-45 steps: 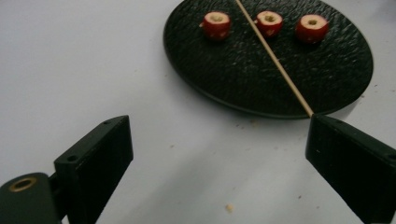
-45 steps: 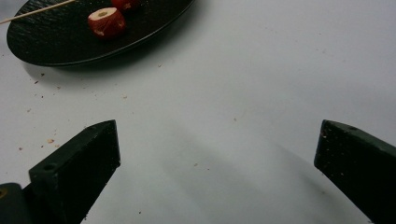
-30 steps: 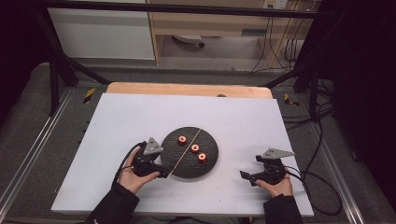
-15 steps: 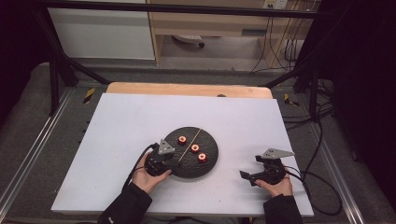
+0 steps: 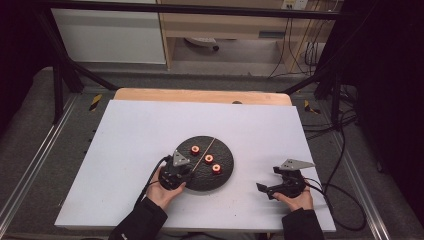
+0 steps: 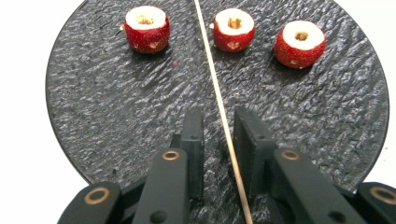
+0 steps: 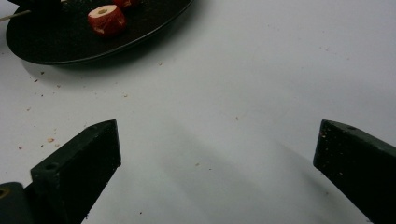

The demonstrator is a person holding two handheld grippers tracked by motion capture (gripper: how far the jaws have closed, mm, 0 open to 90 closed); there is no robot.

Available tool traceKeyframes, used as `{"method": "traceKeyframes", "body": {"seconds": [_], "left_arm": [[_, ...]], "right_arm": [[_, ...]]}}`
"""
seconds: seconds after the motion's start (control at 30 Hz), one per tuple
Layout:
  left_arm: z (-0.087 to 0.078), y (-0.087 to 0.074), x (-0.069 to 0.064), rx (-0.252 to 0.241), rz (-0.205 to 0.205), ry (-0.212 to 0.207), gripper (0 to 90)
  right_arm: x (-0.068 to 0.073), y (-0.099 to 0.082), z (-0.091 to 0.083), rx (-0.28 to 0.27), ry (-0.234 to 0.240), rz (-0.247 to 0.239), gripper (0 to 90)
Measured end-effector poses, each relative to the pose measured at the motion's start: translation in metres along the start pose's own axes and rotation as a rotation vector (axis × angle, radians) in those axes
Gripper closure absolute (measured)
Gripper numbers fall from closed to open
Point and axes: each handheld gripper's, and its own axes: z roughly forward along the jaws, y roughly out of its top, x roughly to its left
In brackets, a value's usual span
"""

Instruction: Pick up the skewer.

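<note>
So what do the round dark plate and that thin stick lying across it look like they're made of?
The plate looks like dark slate or slate-look stoneware: matte black with a rough, rippled surface, though the look leaves it open. The stick seems to be bamboo or pale wood: thin, straight, tan and unglossy, like a skewer.

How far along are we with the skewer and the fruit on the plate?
Done: nothing threaded; three cored red fruit pieces sit loose on the round black textured plate. In hand: left gripper, jaws just closing, straddles the thin wooden skewer. Left: lift it and spear each piece. Right gripper waits open.
</note>
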Motion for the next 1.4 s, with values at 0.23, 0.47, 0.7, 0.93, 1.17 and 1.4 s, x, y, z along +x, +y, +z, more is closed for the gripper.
{"method": "traceKeyframes", "body": {"seconds": [0.23, 0.47, 0.7, 0.93, 1.17, 1.4], "left_arm": [[0.002, -0.001, 0.000, -0.003, -0.033, 0.001, 79.0], [0.000, -0.003, 0.002, -0.022, -0.059, 0.010, 87.1], [-0.009, -0.003, 0.005, -0.059, -0.061, 0.009, 87.9], [-0.023, -0.003, 0.012, -0.084, -0.037, -0.014, 88.0], [-0.032, -0.004, 0.019, -0.091, -0.002, -0.041, 88.0], [-0.035, -0.002, 0.020, -0.084, 0.034, -0.072, 88.0]], "right_arm": [[0.000, 0.000, 0.000, -0.001, 0.001, -0.001, 1.2], [0.000, 0.000, 0.000, 0.001, 0.000, -0.004, 1.2], [0.000, 0.000, 0.000, -0.002, -0.002, -0.007, 1.2], [0.005, 0.006, 0.001, 0.001, -0.003, -0.039, 0.7], [0.012, 0.013, 0.001, -0.003, -0.005, -0.077, 0.4], [0.025, 0.026, 0.009, 0.022, -0.033, -0.150, 0.4]]}}
